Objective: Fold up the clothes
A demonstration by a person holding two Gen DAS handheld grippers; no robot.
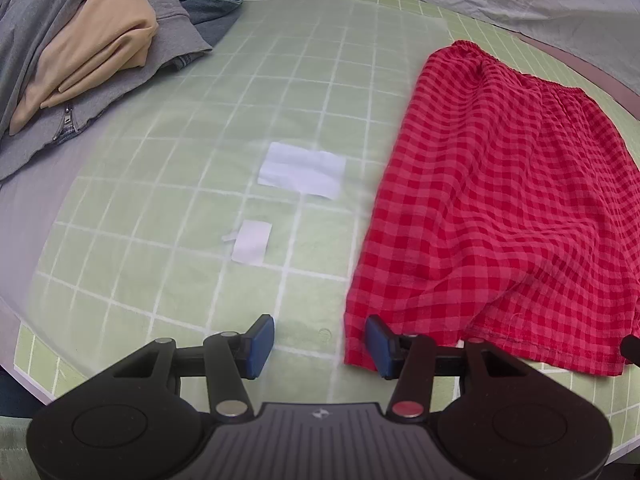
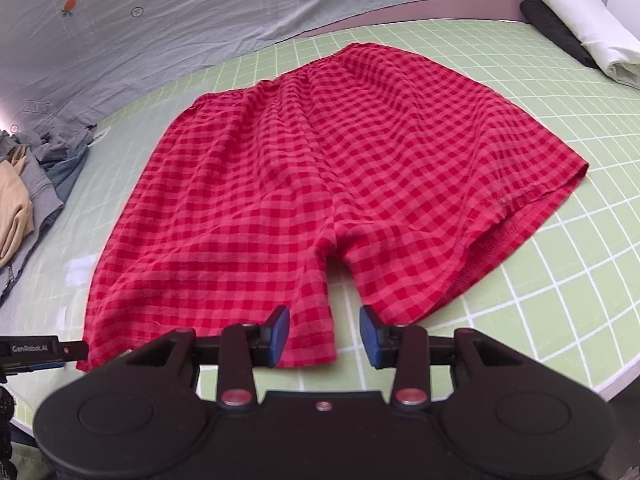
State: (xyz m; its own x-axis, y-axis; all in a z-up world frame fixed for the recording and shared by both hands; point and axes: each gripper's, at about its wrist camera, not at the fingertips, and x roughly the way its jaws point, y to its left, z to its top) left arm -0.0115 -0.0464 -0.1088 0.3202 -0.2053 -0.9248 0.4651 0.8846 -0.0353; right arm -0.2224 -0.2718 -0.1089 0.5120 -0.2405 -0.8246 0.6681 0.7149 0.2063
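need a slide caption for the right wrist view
Open right gripper poised at the hem of red checked shorts spread flat on a green grid mat.

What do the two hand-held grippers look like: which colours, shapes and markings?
Both look alike. The left hand-held gripper and right hand-held gripper have matte black bodies with two round discs, a ribbed centre plate, black linkage arms with silver and red pivot caps, and blue pads. The left plate bears a small logo.

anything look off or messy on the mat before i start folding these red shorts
Mostly tidy. The red checked shorts lie flat on the green grid mat, though the right leg's hem is curled up, showing its underside. Two white paper scraps sit loose on the mat beside the shorts.
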